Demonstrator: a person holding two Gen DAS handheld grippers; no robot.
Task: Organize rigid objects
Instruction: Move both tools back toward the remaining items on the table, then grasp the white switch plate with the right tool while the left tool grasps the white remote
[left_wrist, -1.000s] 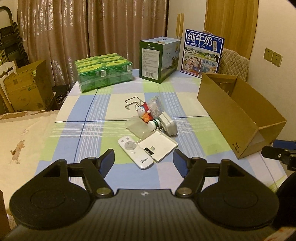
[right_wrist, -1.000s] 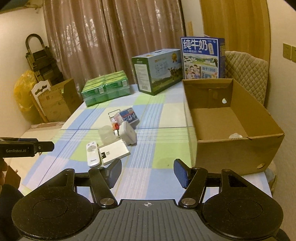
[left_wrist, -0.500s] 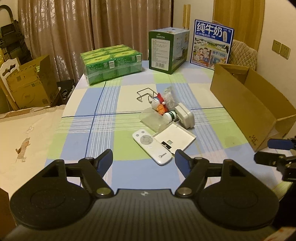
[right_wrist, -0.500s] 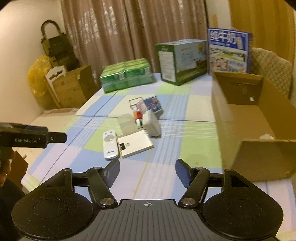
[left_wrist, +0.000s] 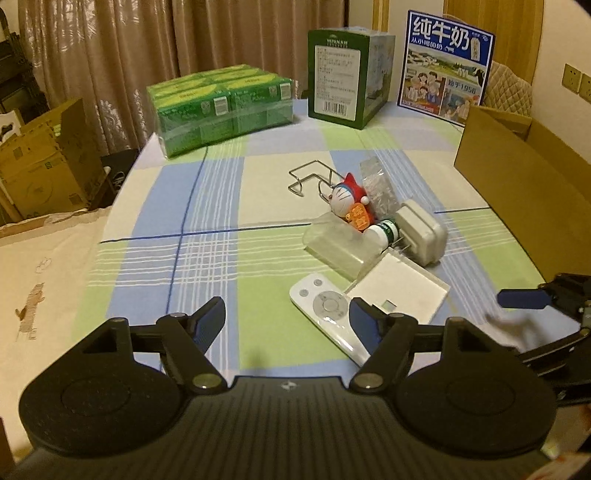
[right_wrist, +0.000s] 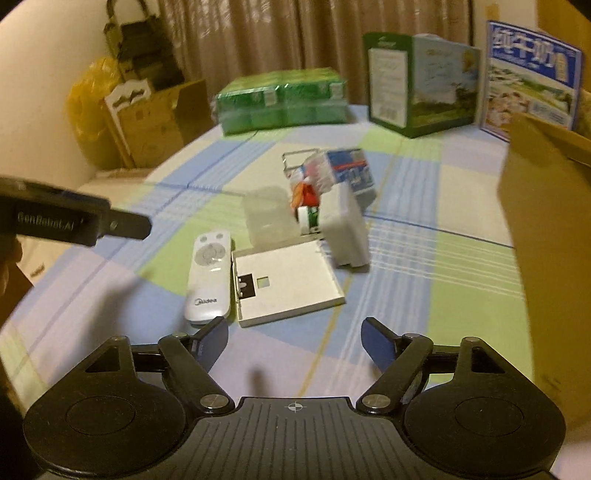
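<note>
Left wrist view: left gripper (left_wrist: 287, 320) spread, empty, jaws just opening, above the tabletop's (left_wrist: 155, 206) near edge; remote (left_wrist: 325, 314) by its right finger. Right wrist view: right gripper (right_wrist: 295, 341) spread, widening, empty; remote (right_wrist: 208, 273) beside white plate (right_wrist: 288, 284); cardboard box (right_wrist: 546, 236) at right edge.

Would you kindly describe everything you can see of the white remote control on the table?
The white remote control is a slim, glossy plastic handset with rounded ends. It lies flat, face up, on the checked tablecloth. Near its far end sits a round grey dial with small buttons around it; the near end bears a "Midea" logo. Its long edge runs close alongside the flat white square plate; contact is unclear. Neither gripper touches it.
</note>
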